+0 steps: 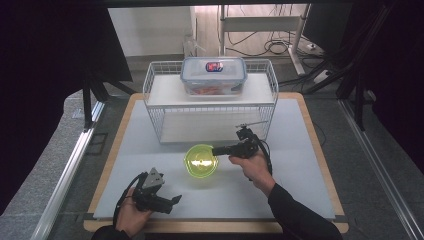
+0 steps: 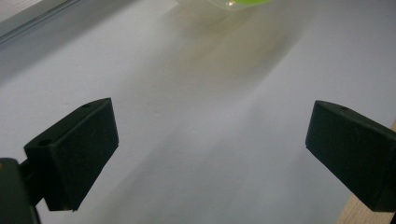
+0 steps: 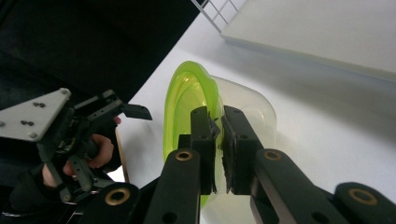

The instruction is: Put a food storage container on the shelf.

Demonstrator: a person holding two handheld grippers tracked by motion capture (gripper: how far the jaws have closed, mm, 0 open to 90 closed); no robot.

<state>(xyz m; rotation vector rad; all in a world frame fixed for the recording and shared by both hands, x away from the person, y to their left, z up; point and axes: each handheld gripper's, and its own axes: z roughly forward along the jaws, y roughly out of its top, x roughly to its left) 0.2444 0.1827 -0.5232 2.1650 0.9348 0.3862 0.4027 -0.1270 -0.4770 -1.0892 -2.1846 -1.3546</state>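
Observation:
A lime-green translucent bowl (image 1: 201,161) stands on the white table top in front of the wire rack. My right gripper (image 1: 216,150) reaches it from the right and is shut on its rim. In the right gripper view the bowl (image 3: 187,98) has one jaw inside its wall and one outside, and the gripper (image 3: 219,126) pinches that wall. My left gripper (image 1: 173,200) lies low near the table's front left, open, pointing right. In its own view the left gripper (image 2: 210,140) has only bare table between its jaws, and the bowl's edge (image 2: 238,2) is at the top.
A white wire rack (image 1: 210,117) stands at the back of the table with a shelf board on top. A clear lidded container (image 1: 213,75) with a blue rim sits on that shelf. Dark curtains hang at both sides. The table's wooden edge (image 1: 320,150) runs along the right.

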